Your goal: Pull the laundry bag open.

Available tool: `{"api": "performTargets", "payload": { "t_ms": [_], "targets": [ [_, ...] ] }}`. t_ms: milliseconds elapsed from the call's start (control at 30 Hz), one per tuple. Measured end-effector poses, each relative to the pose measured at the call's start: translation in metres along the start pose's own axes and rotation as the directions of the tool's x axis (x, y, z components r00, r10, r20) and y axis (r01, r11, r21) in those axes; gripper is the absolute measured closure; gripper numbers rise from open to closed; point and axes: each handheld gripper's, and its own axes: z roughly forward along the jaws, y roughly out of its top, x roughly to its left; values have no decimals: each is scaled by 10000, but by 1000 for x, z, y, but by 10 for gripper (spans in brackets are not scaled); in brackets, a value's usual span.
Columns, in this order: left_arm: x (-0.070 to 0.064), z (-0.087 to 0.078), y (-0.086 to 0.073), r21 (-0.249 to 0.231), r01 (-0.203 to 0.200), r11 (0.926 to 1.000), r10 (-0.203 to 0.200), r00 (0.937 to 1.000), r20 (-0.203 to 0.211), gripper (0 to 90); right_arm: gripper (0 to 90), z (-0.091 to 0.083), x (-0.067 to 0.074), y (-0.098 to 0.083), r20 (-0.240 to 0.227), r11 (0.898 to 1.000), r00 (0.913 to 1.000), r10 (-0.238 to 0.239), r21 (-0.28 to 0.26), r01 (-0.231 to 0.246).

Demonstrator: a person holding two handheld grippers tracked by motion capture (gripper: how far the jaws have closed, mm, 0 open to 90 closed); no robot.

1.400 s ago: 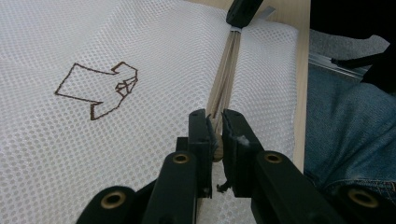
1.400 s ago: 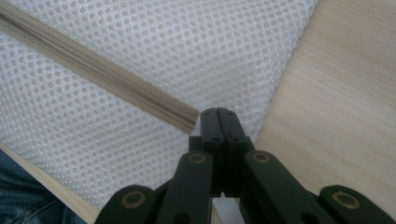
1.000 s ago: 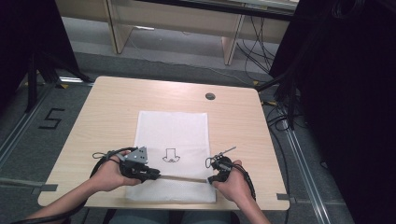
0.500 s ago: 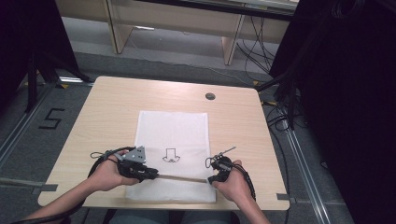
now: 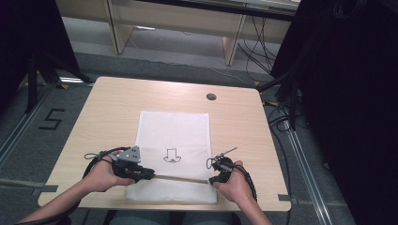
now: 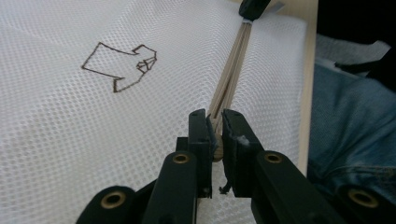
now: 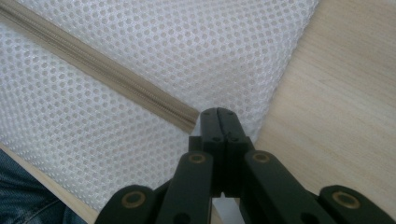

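Left gripper (image 6: 214, 122): narrow, pads pinching the tan zipper (image 6: 232, 70) at its near end; slider hidden between the jaws.
Right gripper (image 7: 218, 115): closed tight at the zipper's far end; whether it pinches mesh cannot be told.
Zipper: long axis runs straight from gripper to gripper, along the table's near edge.
Mesh bag (image 5: 173, 136): white, flat on the table (image 5: 112, 108), zipper across its near part, an outline drawing (image 5: 171, 155) just beyond the zipper.

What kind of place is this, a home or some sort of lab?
Most likely a lab or recording room, not a home. A bare wooden table stands on grey flooring marked with a taped number 5, loose cables run along the floor, and black curtains screen the sides.
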Motion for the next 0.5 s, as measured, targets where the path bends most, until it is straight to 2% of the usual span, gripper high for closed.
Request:
{"api": "performTargets", "payload": {
  "t_ms": [67, 133, 200, 233, 267, 300, 367, 433, 467, 500],
  "targets": [
    [0, -1, 0, 40, -10, 10000, 10, 10000, -46, 821, 900, 0, 0, 0, -8, 10000, 10000, 40, -5, -40],
    [0, -1, -1, -49, 230, 9997, -230, 9997, 21, 821, 900, 0, 0, 0, -12, 10000, 10000, 30, -11, -30],
    [-1, -2, -1, 28, 159, 9999, -158, 9998, -99, 821, 900, 0, 0, 0, -15, 10000, 10000, 31, -5, -31],
    [1, -2, -2, -35, 92, 10000, -92, 10000, 10, 821, 900, 0, 0, 0, -10, 10000, 10000, 21, 0, -21],
    [1, -3, -3, 0, 218, 9998, -218, 9998, -20, 821, 900, 0, 0, 0, -20, 10000, 10000, 24, -7, -24],
    [2, -3, -3, 5, 67, 10000, -67, 10000, -20, 821, 900, 0, 0, 0, -20, 10000, 10000, 8, -4, -9],
    [2, -4, -5, 20, 262, 9997, -262, 9996, -36, 820, 900, 0, -1, 0, -6, 10000, 10000, -24, -15, 24],
    [2, -5, -5, 52, 60, 10000, -60, 10000, -29, 820, 900, 0, 0, 0, -17, 10000, 10000, 31, -1, -31],
    [0, -5, -5, -31, 353, 9994, -353, 9994, -17, 821, 900, 0, 0, 0, -7, 10000, 10000, 11, -5, -11],
    [2, -5, -5, 85, 219, 9997, -218, 9997, -89, 821, 900, 0, 1, 0, 27, 10000, 10000, 24, -1, -24]
  ]
}}
